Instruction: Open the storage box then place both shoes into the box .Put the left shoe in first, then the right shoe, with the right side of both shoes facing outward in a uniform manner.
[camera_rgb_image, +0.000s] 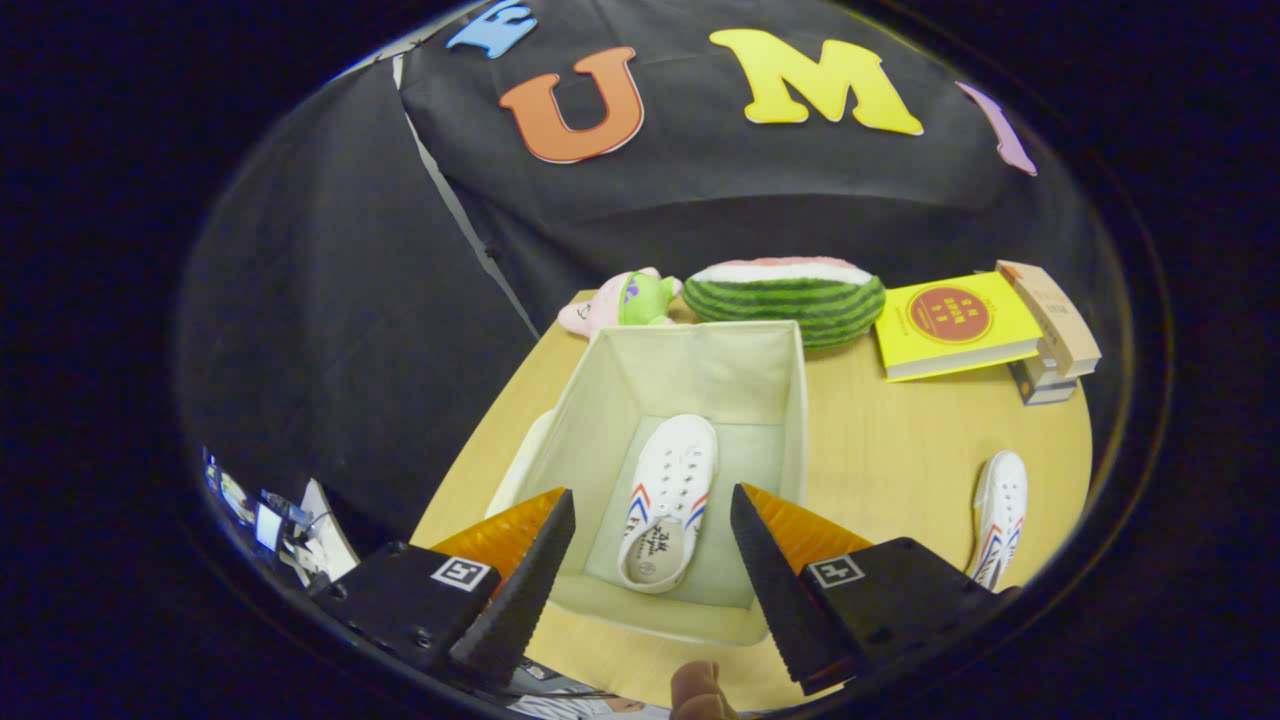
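Nearest of all, the gripper (650, 510) hangs above the near rim of the storage box (800, 400), its jaws spread wide apart and holding nothing. Just below them a fingertip (700, 690) of a person pokes into sight.

Between the jaws and a little beyond lies the first shoe (668, 500), a white canvas sneaker with red and blue stripes on its side. It rests on the floor of the open box, heel toward the gripper and toe pointing away, roughly along the middle of the box. The box is pale fabric with upright walls, and it stands on a light wooden surface (900, 450).

Off to the right of the box, well apart from it, the second shoe (1000, 515) of the same kind lies on the bare surface near its edge.

Beyond the box, a striped green watermelon-shaped plush (790, 295) sits touching or just behind the far wall. Left of it is a small pink and green soft toy (625, 300). Right of it a yellow book (950, 325) leans on a small stack of books (1050, 340).
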